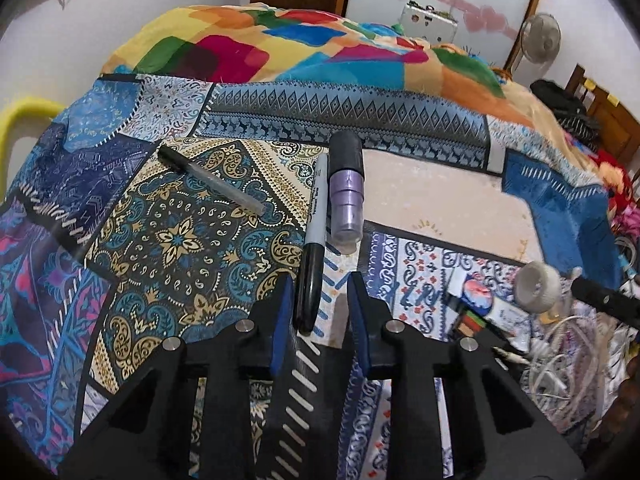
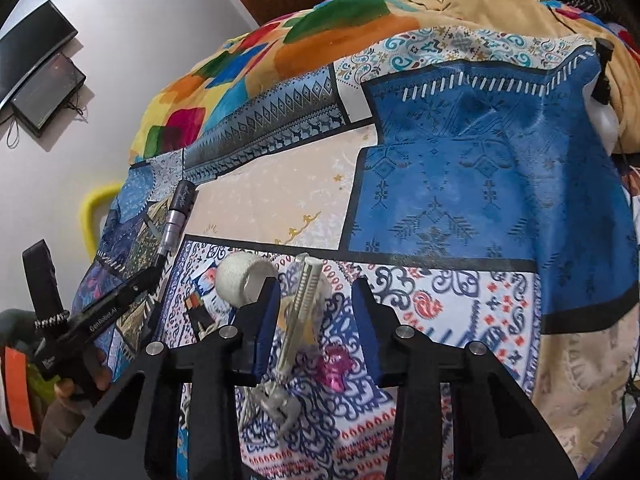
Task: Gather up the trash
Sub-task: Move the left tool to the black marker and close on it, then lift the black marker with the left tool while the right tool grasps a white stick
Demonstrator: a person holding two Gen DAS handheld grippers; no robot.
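1. Left gripper [image 1: 318, 292] is spread wide over the marker [image 1: 311, 256], straddling its near end to grab it.
2. Right gripper [image 2: 316, 300] gapes around a pale wrapper [image 2: 302, 312], grasping nothing.
3. Tape roll [image 2: 242, 276] sits just left.

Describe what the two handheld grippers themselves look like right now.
Both grippers, left gripper and right gripper, are matte black angular frames with blue pads on the inner finger faces and round silver bolts at the joints. Seen from the right wrist view, the left gripper's side carries white lettering I can't read in full, and a black strap.
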